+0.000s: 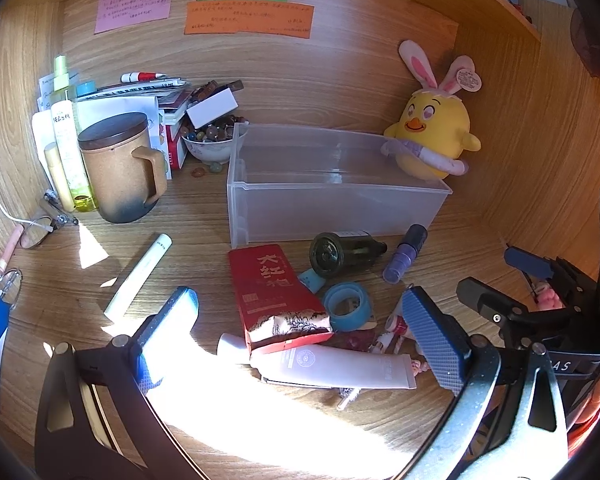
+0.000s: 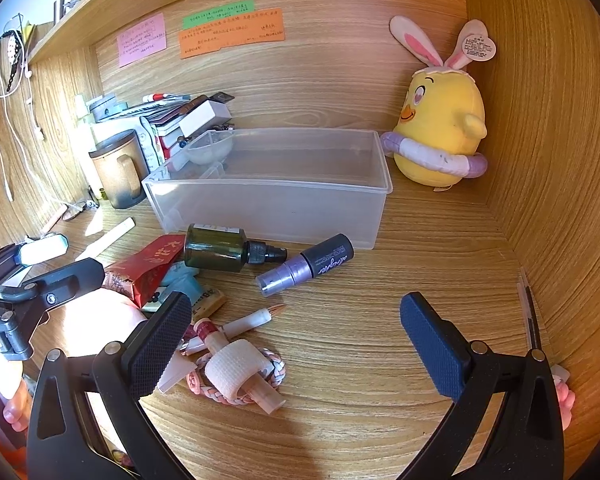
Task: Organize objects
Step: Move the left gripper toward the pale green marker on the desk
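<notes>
Both claws stand spread wide and empty. Between the right gripper (image 2: 296,340) pads lies a gauze roll (image 2: 236,364) on a braided band; the left gripper (image 1: 300,328) frames a white cream tube (image 1: 340,368). Ahead lie a purple spray bottle (image 2: 306,264) and a green glass bottle (image 2: 220,248). Beyond stands the empty clear bin (image 2: 268,184). Take the nearest item first and centre the pads on its body before closing.

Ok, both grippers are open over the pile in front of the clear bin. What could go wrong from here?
1. The dark green bottle and purple spray bottle lie on their sides; a nudge could roll them.
2. The red packet lies over the white tube, so lifting either may drag the other.
3. The left gripper and right gripper hover close together and might collide.
</notes>
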`<action>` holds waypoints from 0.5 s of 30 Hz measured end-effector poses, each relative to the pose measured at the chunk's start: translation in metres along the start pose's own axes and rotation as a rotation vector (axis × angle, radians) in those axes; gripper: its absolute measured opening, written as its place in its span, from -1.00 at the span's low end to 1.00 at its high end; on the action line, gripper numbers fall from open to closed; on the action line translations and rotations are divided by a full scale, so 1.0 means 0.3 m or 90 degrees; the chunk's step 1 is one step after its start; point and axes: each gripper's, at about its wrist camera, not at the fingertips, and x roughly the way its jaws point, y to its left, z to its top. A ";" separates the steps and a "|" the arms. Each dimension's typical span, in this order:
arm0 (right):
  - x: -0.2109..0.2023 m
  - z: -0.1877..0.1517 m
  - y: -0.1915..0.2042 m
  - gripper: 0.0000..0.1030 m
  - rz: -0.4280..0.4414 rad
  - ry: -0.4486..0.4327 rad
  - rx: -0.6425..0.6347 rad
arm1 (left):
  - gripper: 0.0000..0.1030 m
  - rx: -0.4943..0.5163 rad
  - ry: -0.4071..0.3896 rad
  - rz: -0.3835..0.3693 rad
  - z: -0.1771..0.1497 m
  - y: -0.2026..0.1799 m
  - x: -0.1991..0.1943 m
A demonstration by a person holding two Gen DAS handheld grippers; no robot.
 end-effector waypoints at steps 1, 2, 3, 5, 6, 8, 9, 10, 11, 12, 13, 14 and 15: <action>0.003 0.002 -0.001 1.00 0.001 0.001 0.001 | 1.00 -0.003 -0.001 0.000 0.001 0.007 0.003; 0.006 0.005 -0.002 1.00 0.001 0.001 0.003 | 1.00 -0.006 0.001 0.000 0.005 0.016 0.007; 0.009 0.008 -0.003 1.00 -0.001 0.000 0.005 | 1.00 -0.009 0.003 -0.001 0.007 0.024 0.011; 0.015 0.014 -0.009 1.00 -0.006 0.001 0.012 | 1.00 -0.013 0.008 -0.006 0.012 0.042 0.020; 0.019 0.017 -0.012 1.00 -0.007 0.002 0.014 | 1.00 -0.016 0.009 -0.008 0.014 0.051 0.025; 0.028 0.022 -0.023 1.00 -0.014 0.002 0.021 | 1.00 -0.020 0.011 -0.008 0.019 0.073 0.033; 0.034 0.025 -0.029 1.00 -0.016 0.004 0.022 | 1.00 -0.023 0.011 -0.004 0.021 0.085 0.037; 0.040 0.028 -0.033 1.00 -0.016 0.006 0.023 | 1.00 -0.027 0.012 0.000 0.025 0.101 0.042; 0.048 0.033 -0.038 1.00 -0.015 0.010 0.024 | 1.00 -0.032 0.013 0.002 0.030 0.117 0.047; 0.054 0.036 -0.042 1.00 -0.013 0.013 0.024 | 1.00 -0.039 0.013 0.004 0.033 0.134 0.052; 0.060 0.040 -0.047 1.00 -0.012 0.015 0.025 | 0.98 -0.047 0.015 0.004 0.037 0.155 0.057; 0.067 0.044 -0.052 1.00 -0.011 0.017 0.025 | 0.94 -0.056 0.017 0.004 0.038 0.173 0.062; 0.074 0.048 -0.056 0.99 -0.011 0.020 0.026 | 0.82 -0.063 0.022 0.005 0.040 0.191 0.068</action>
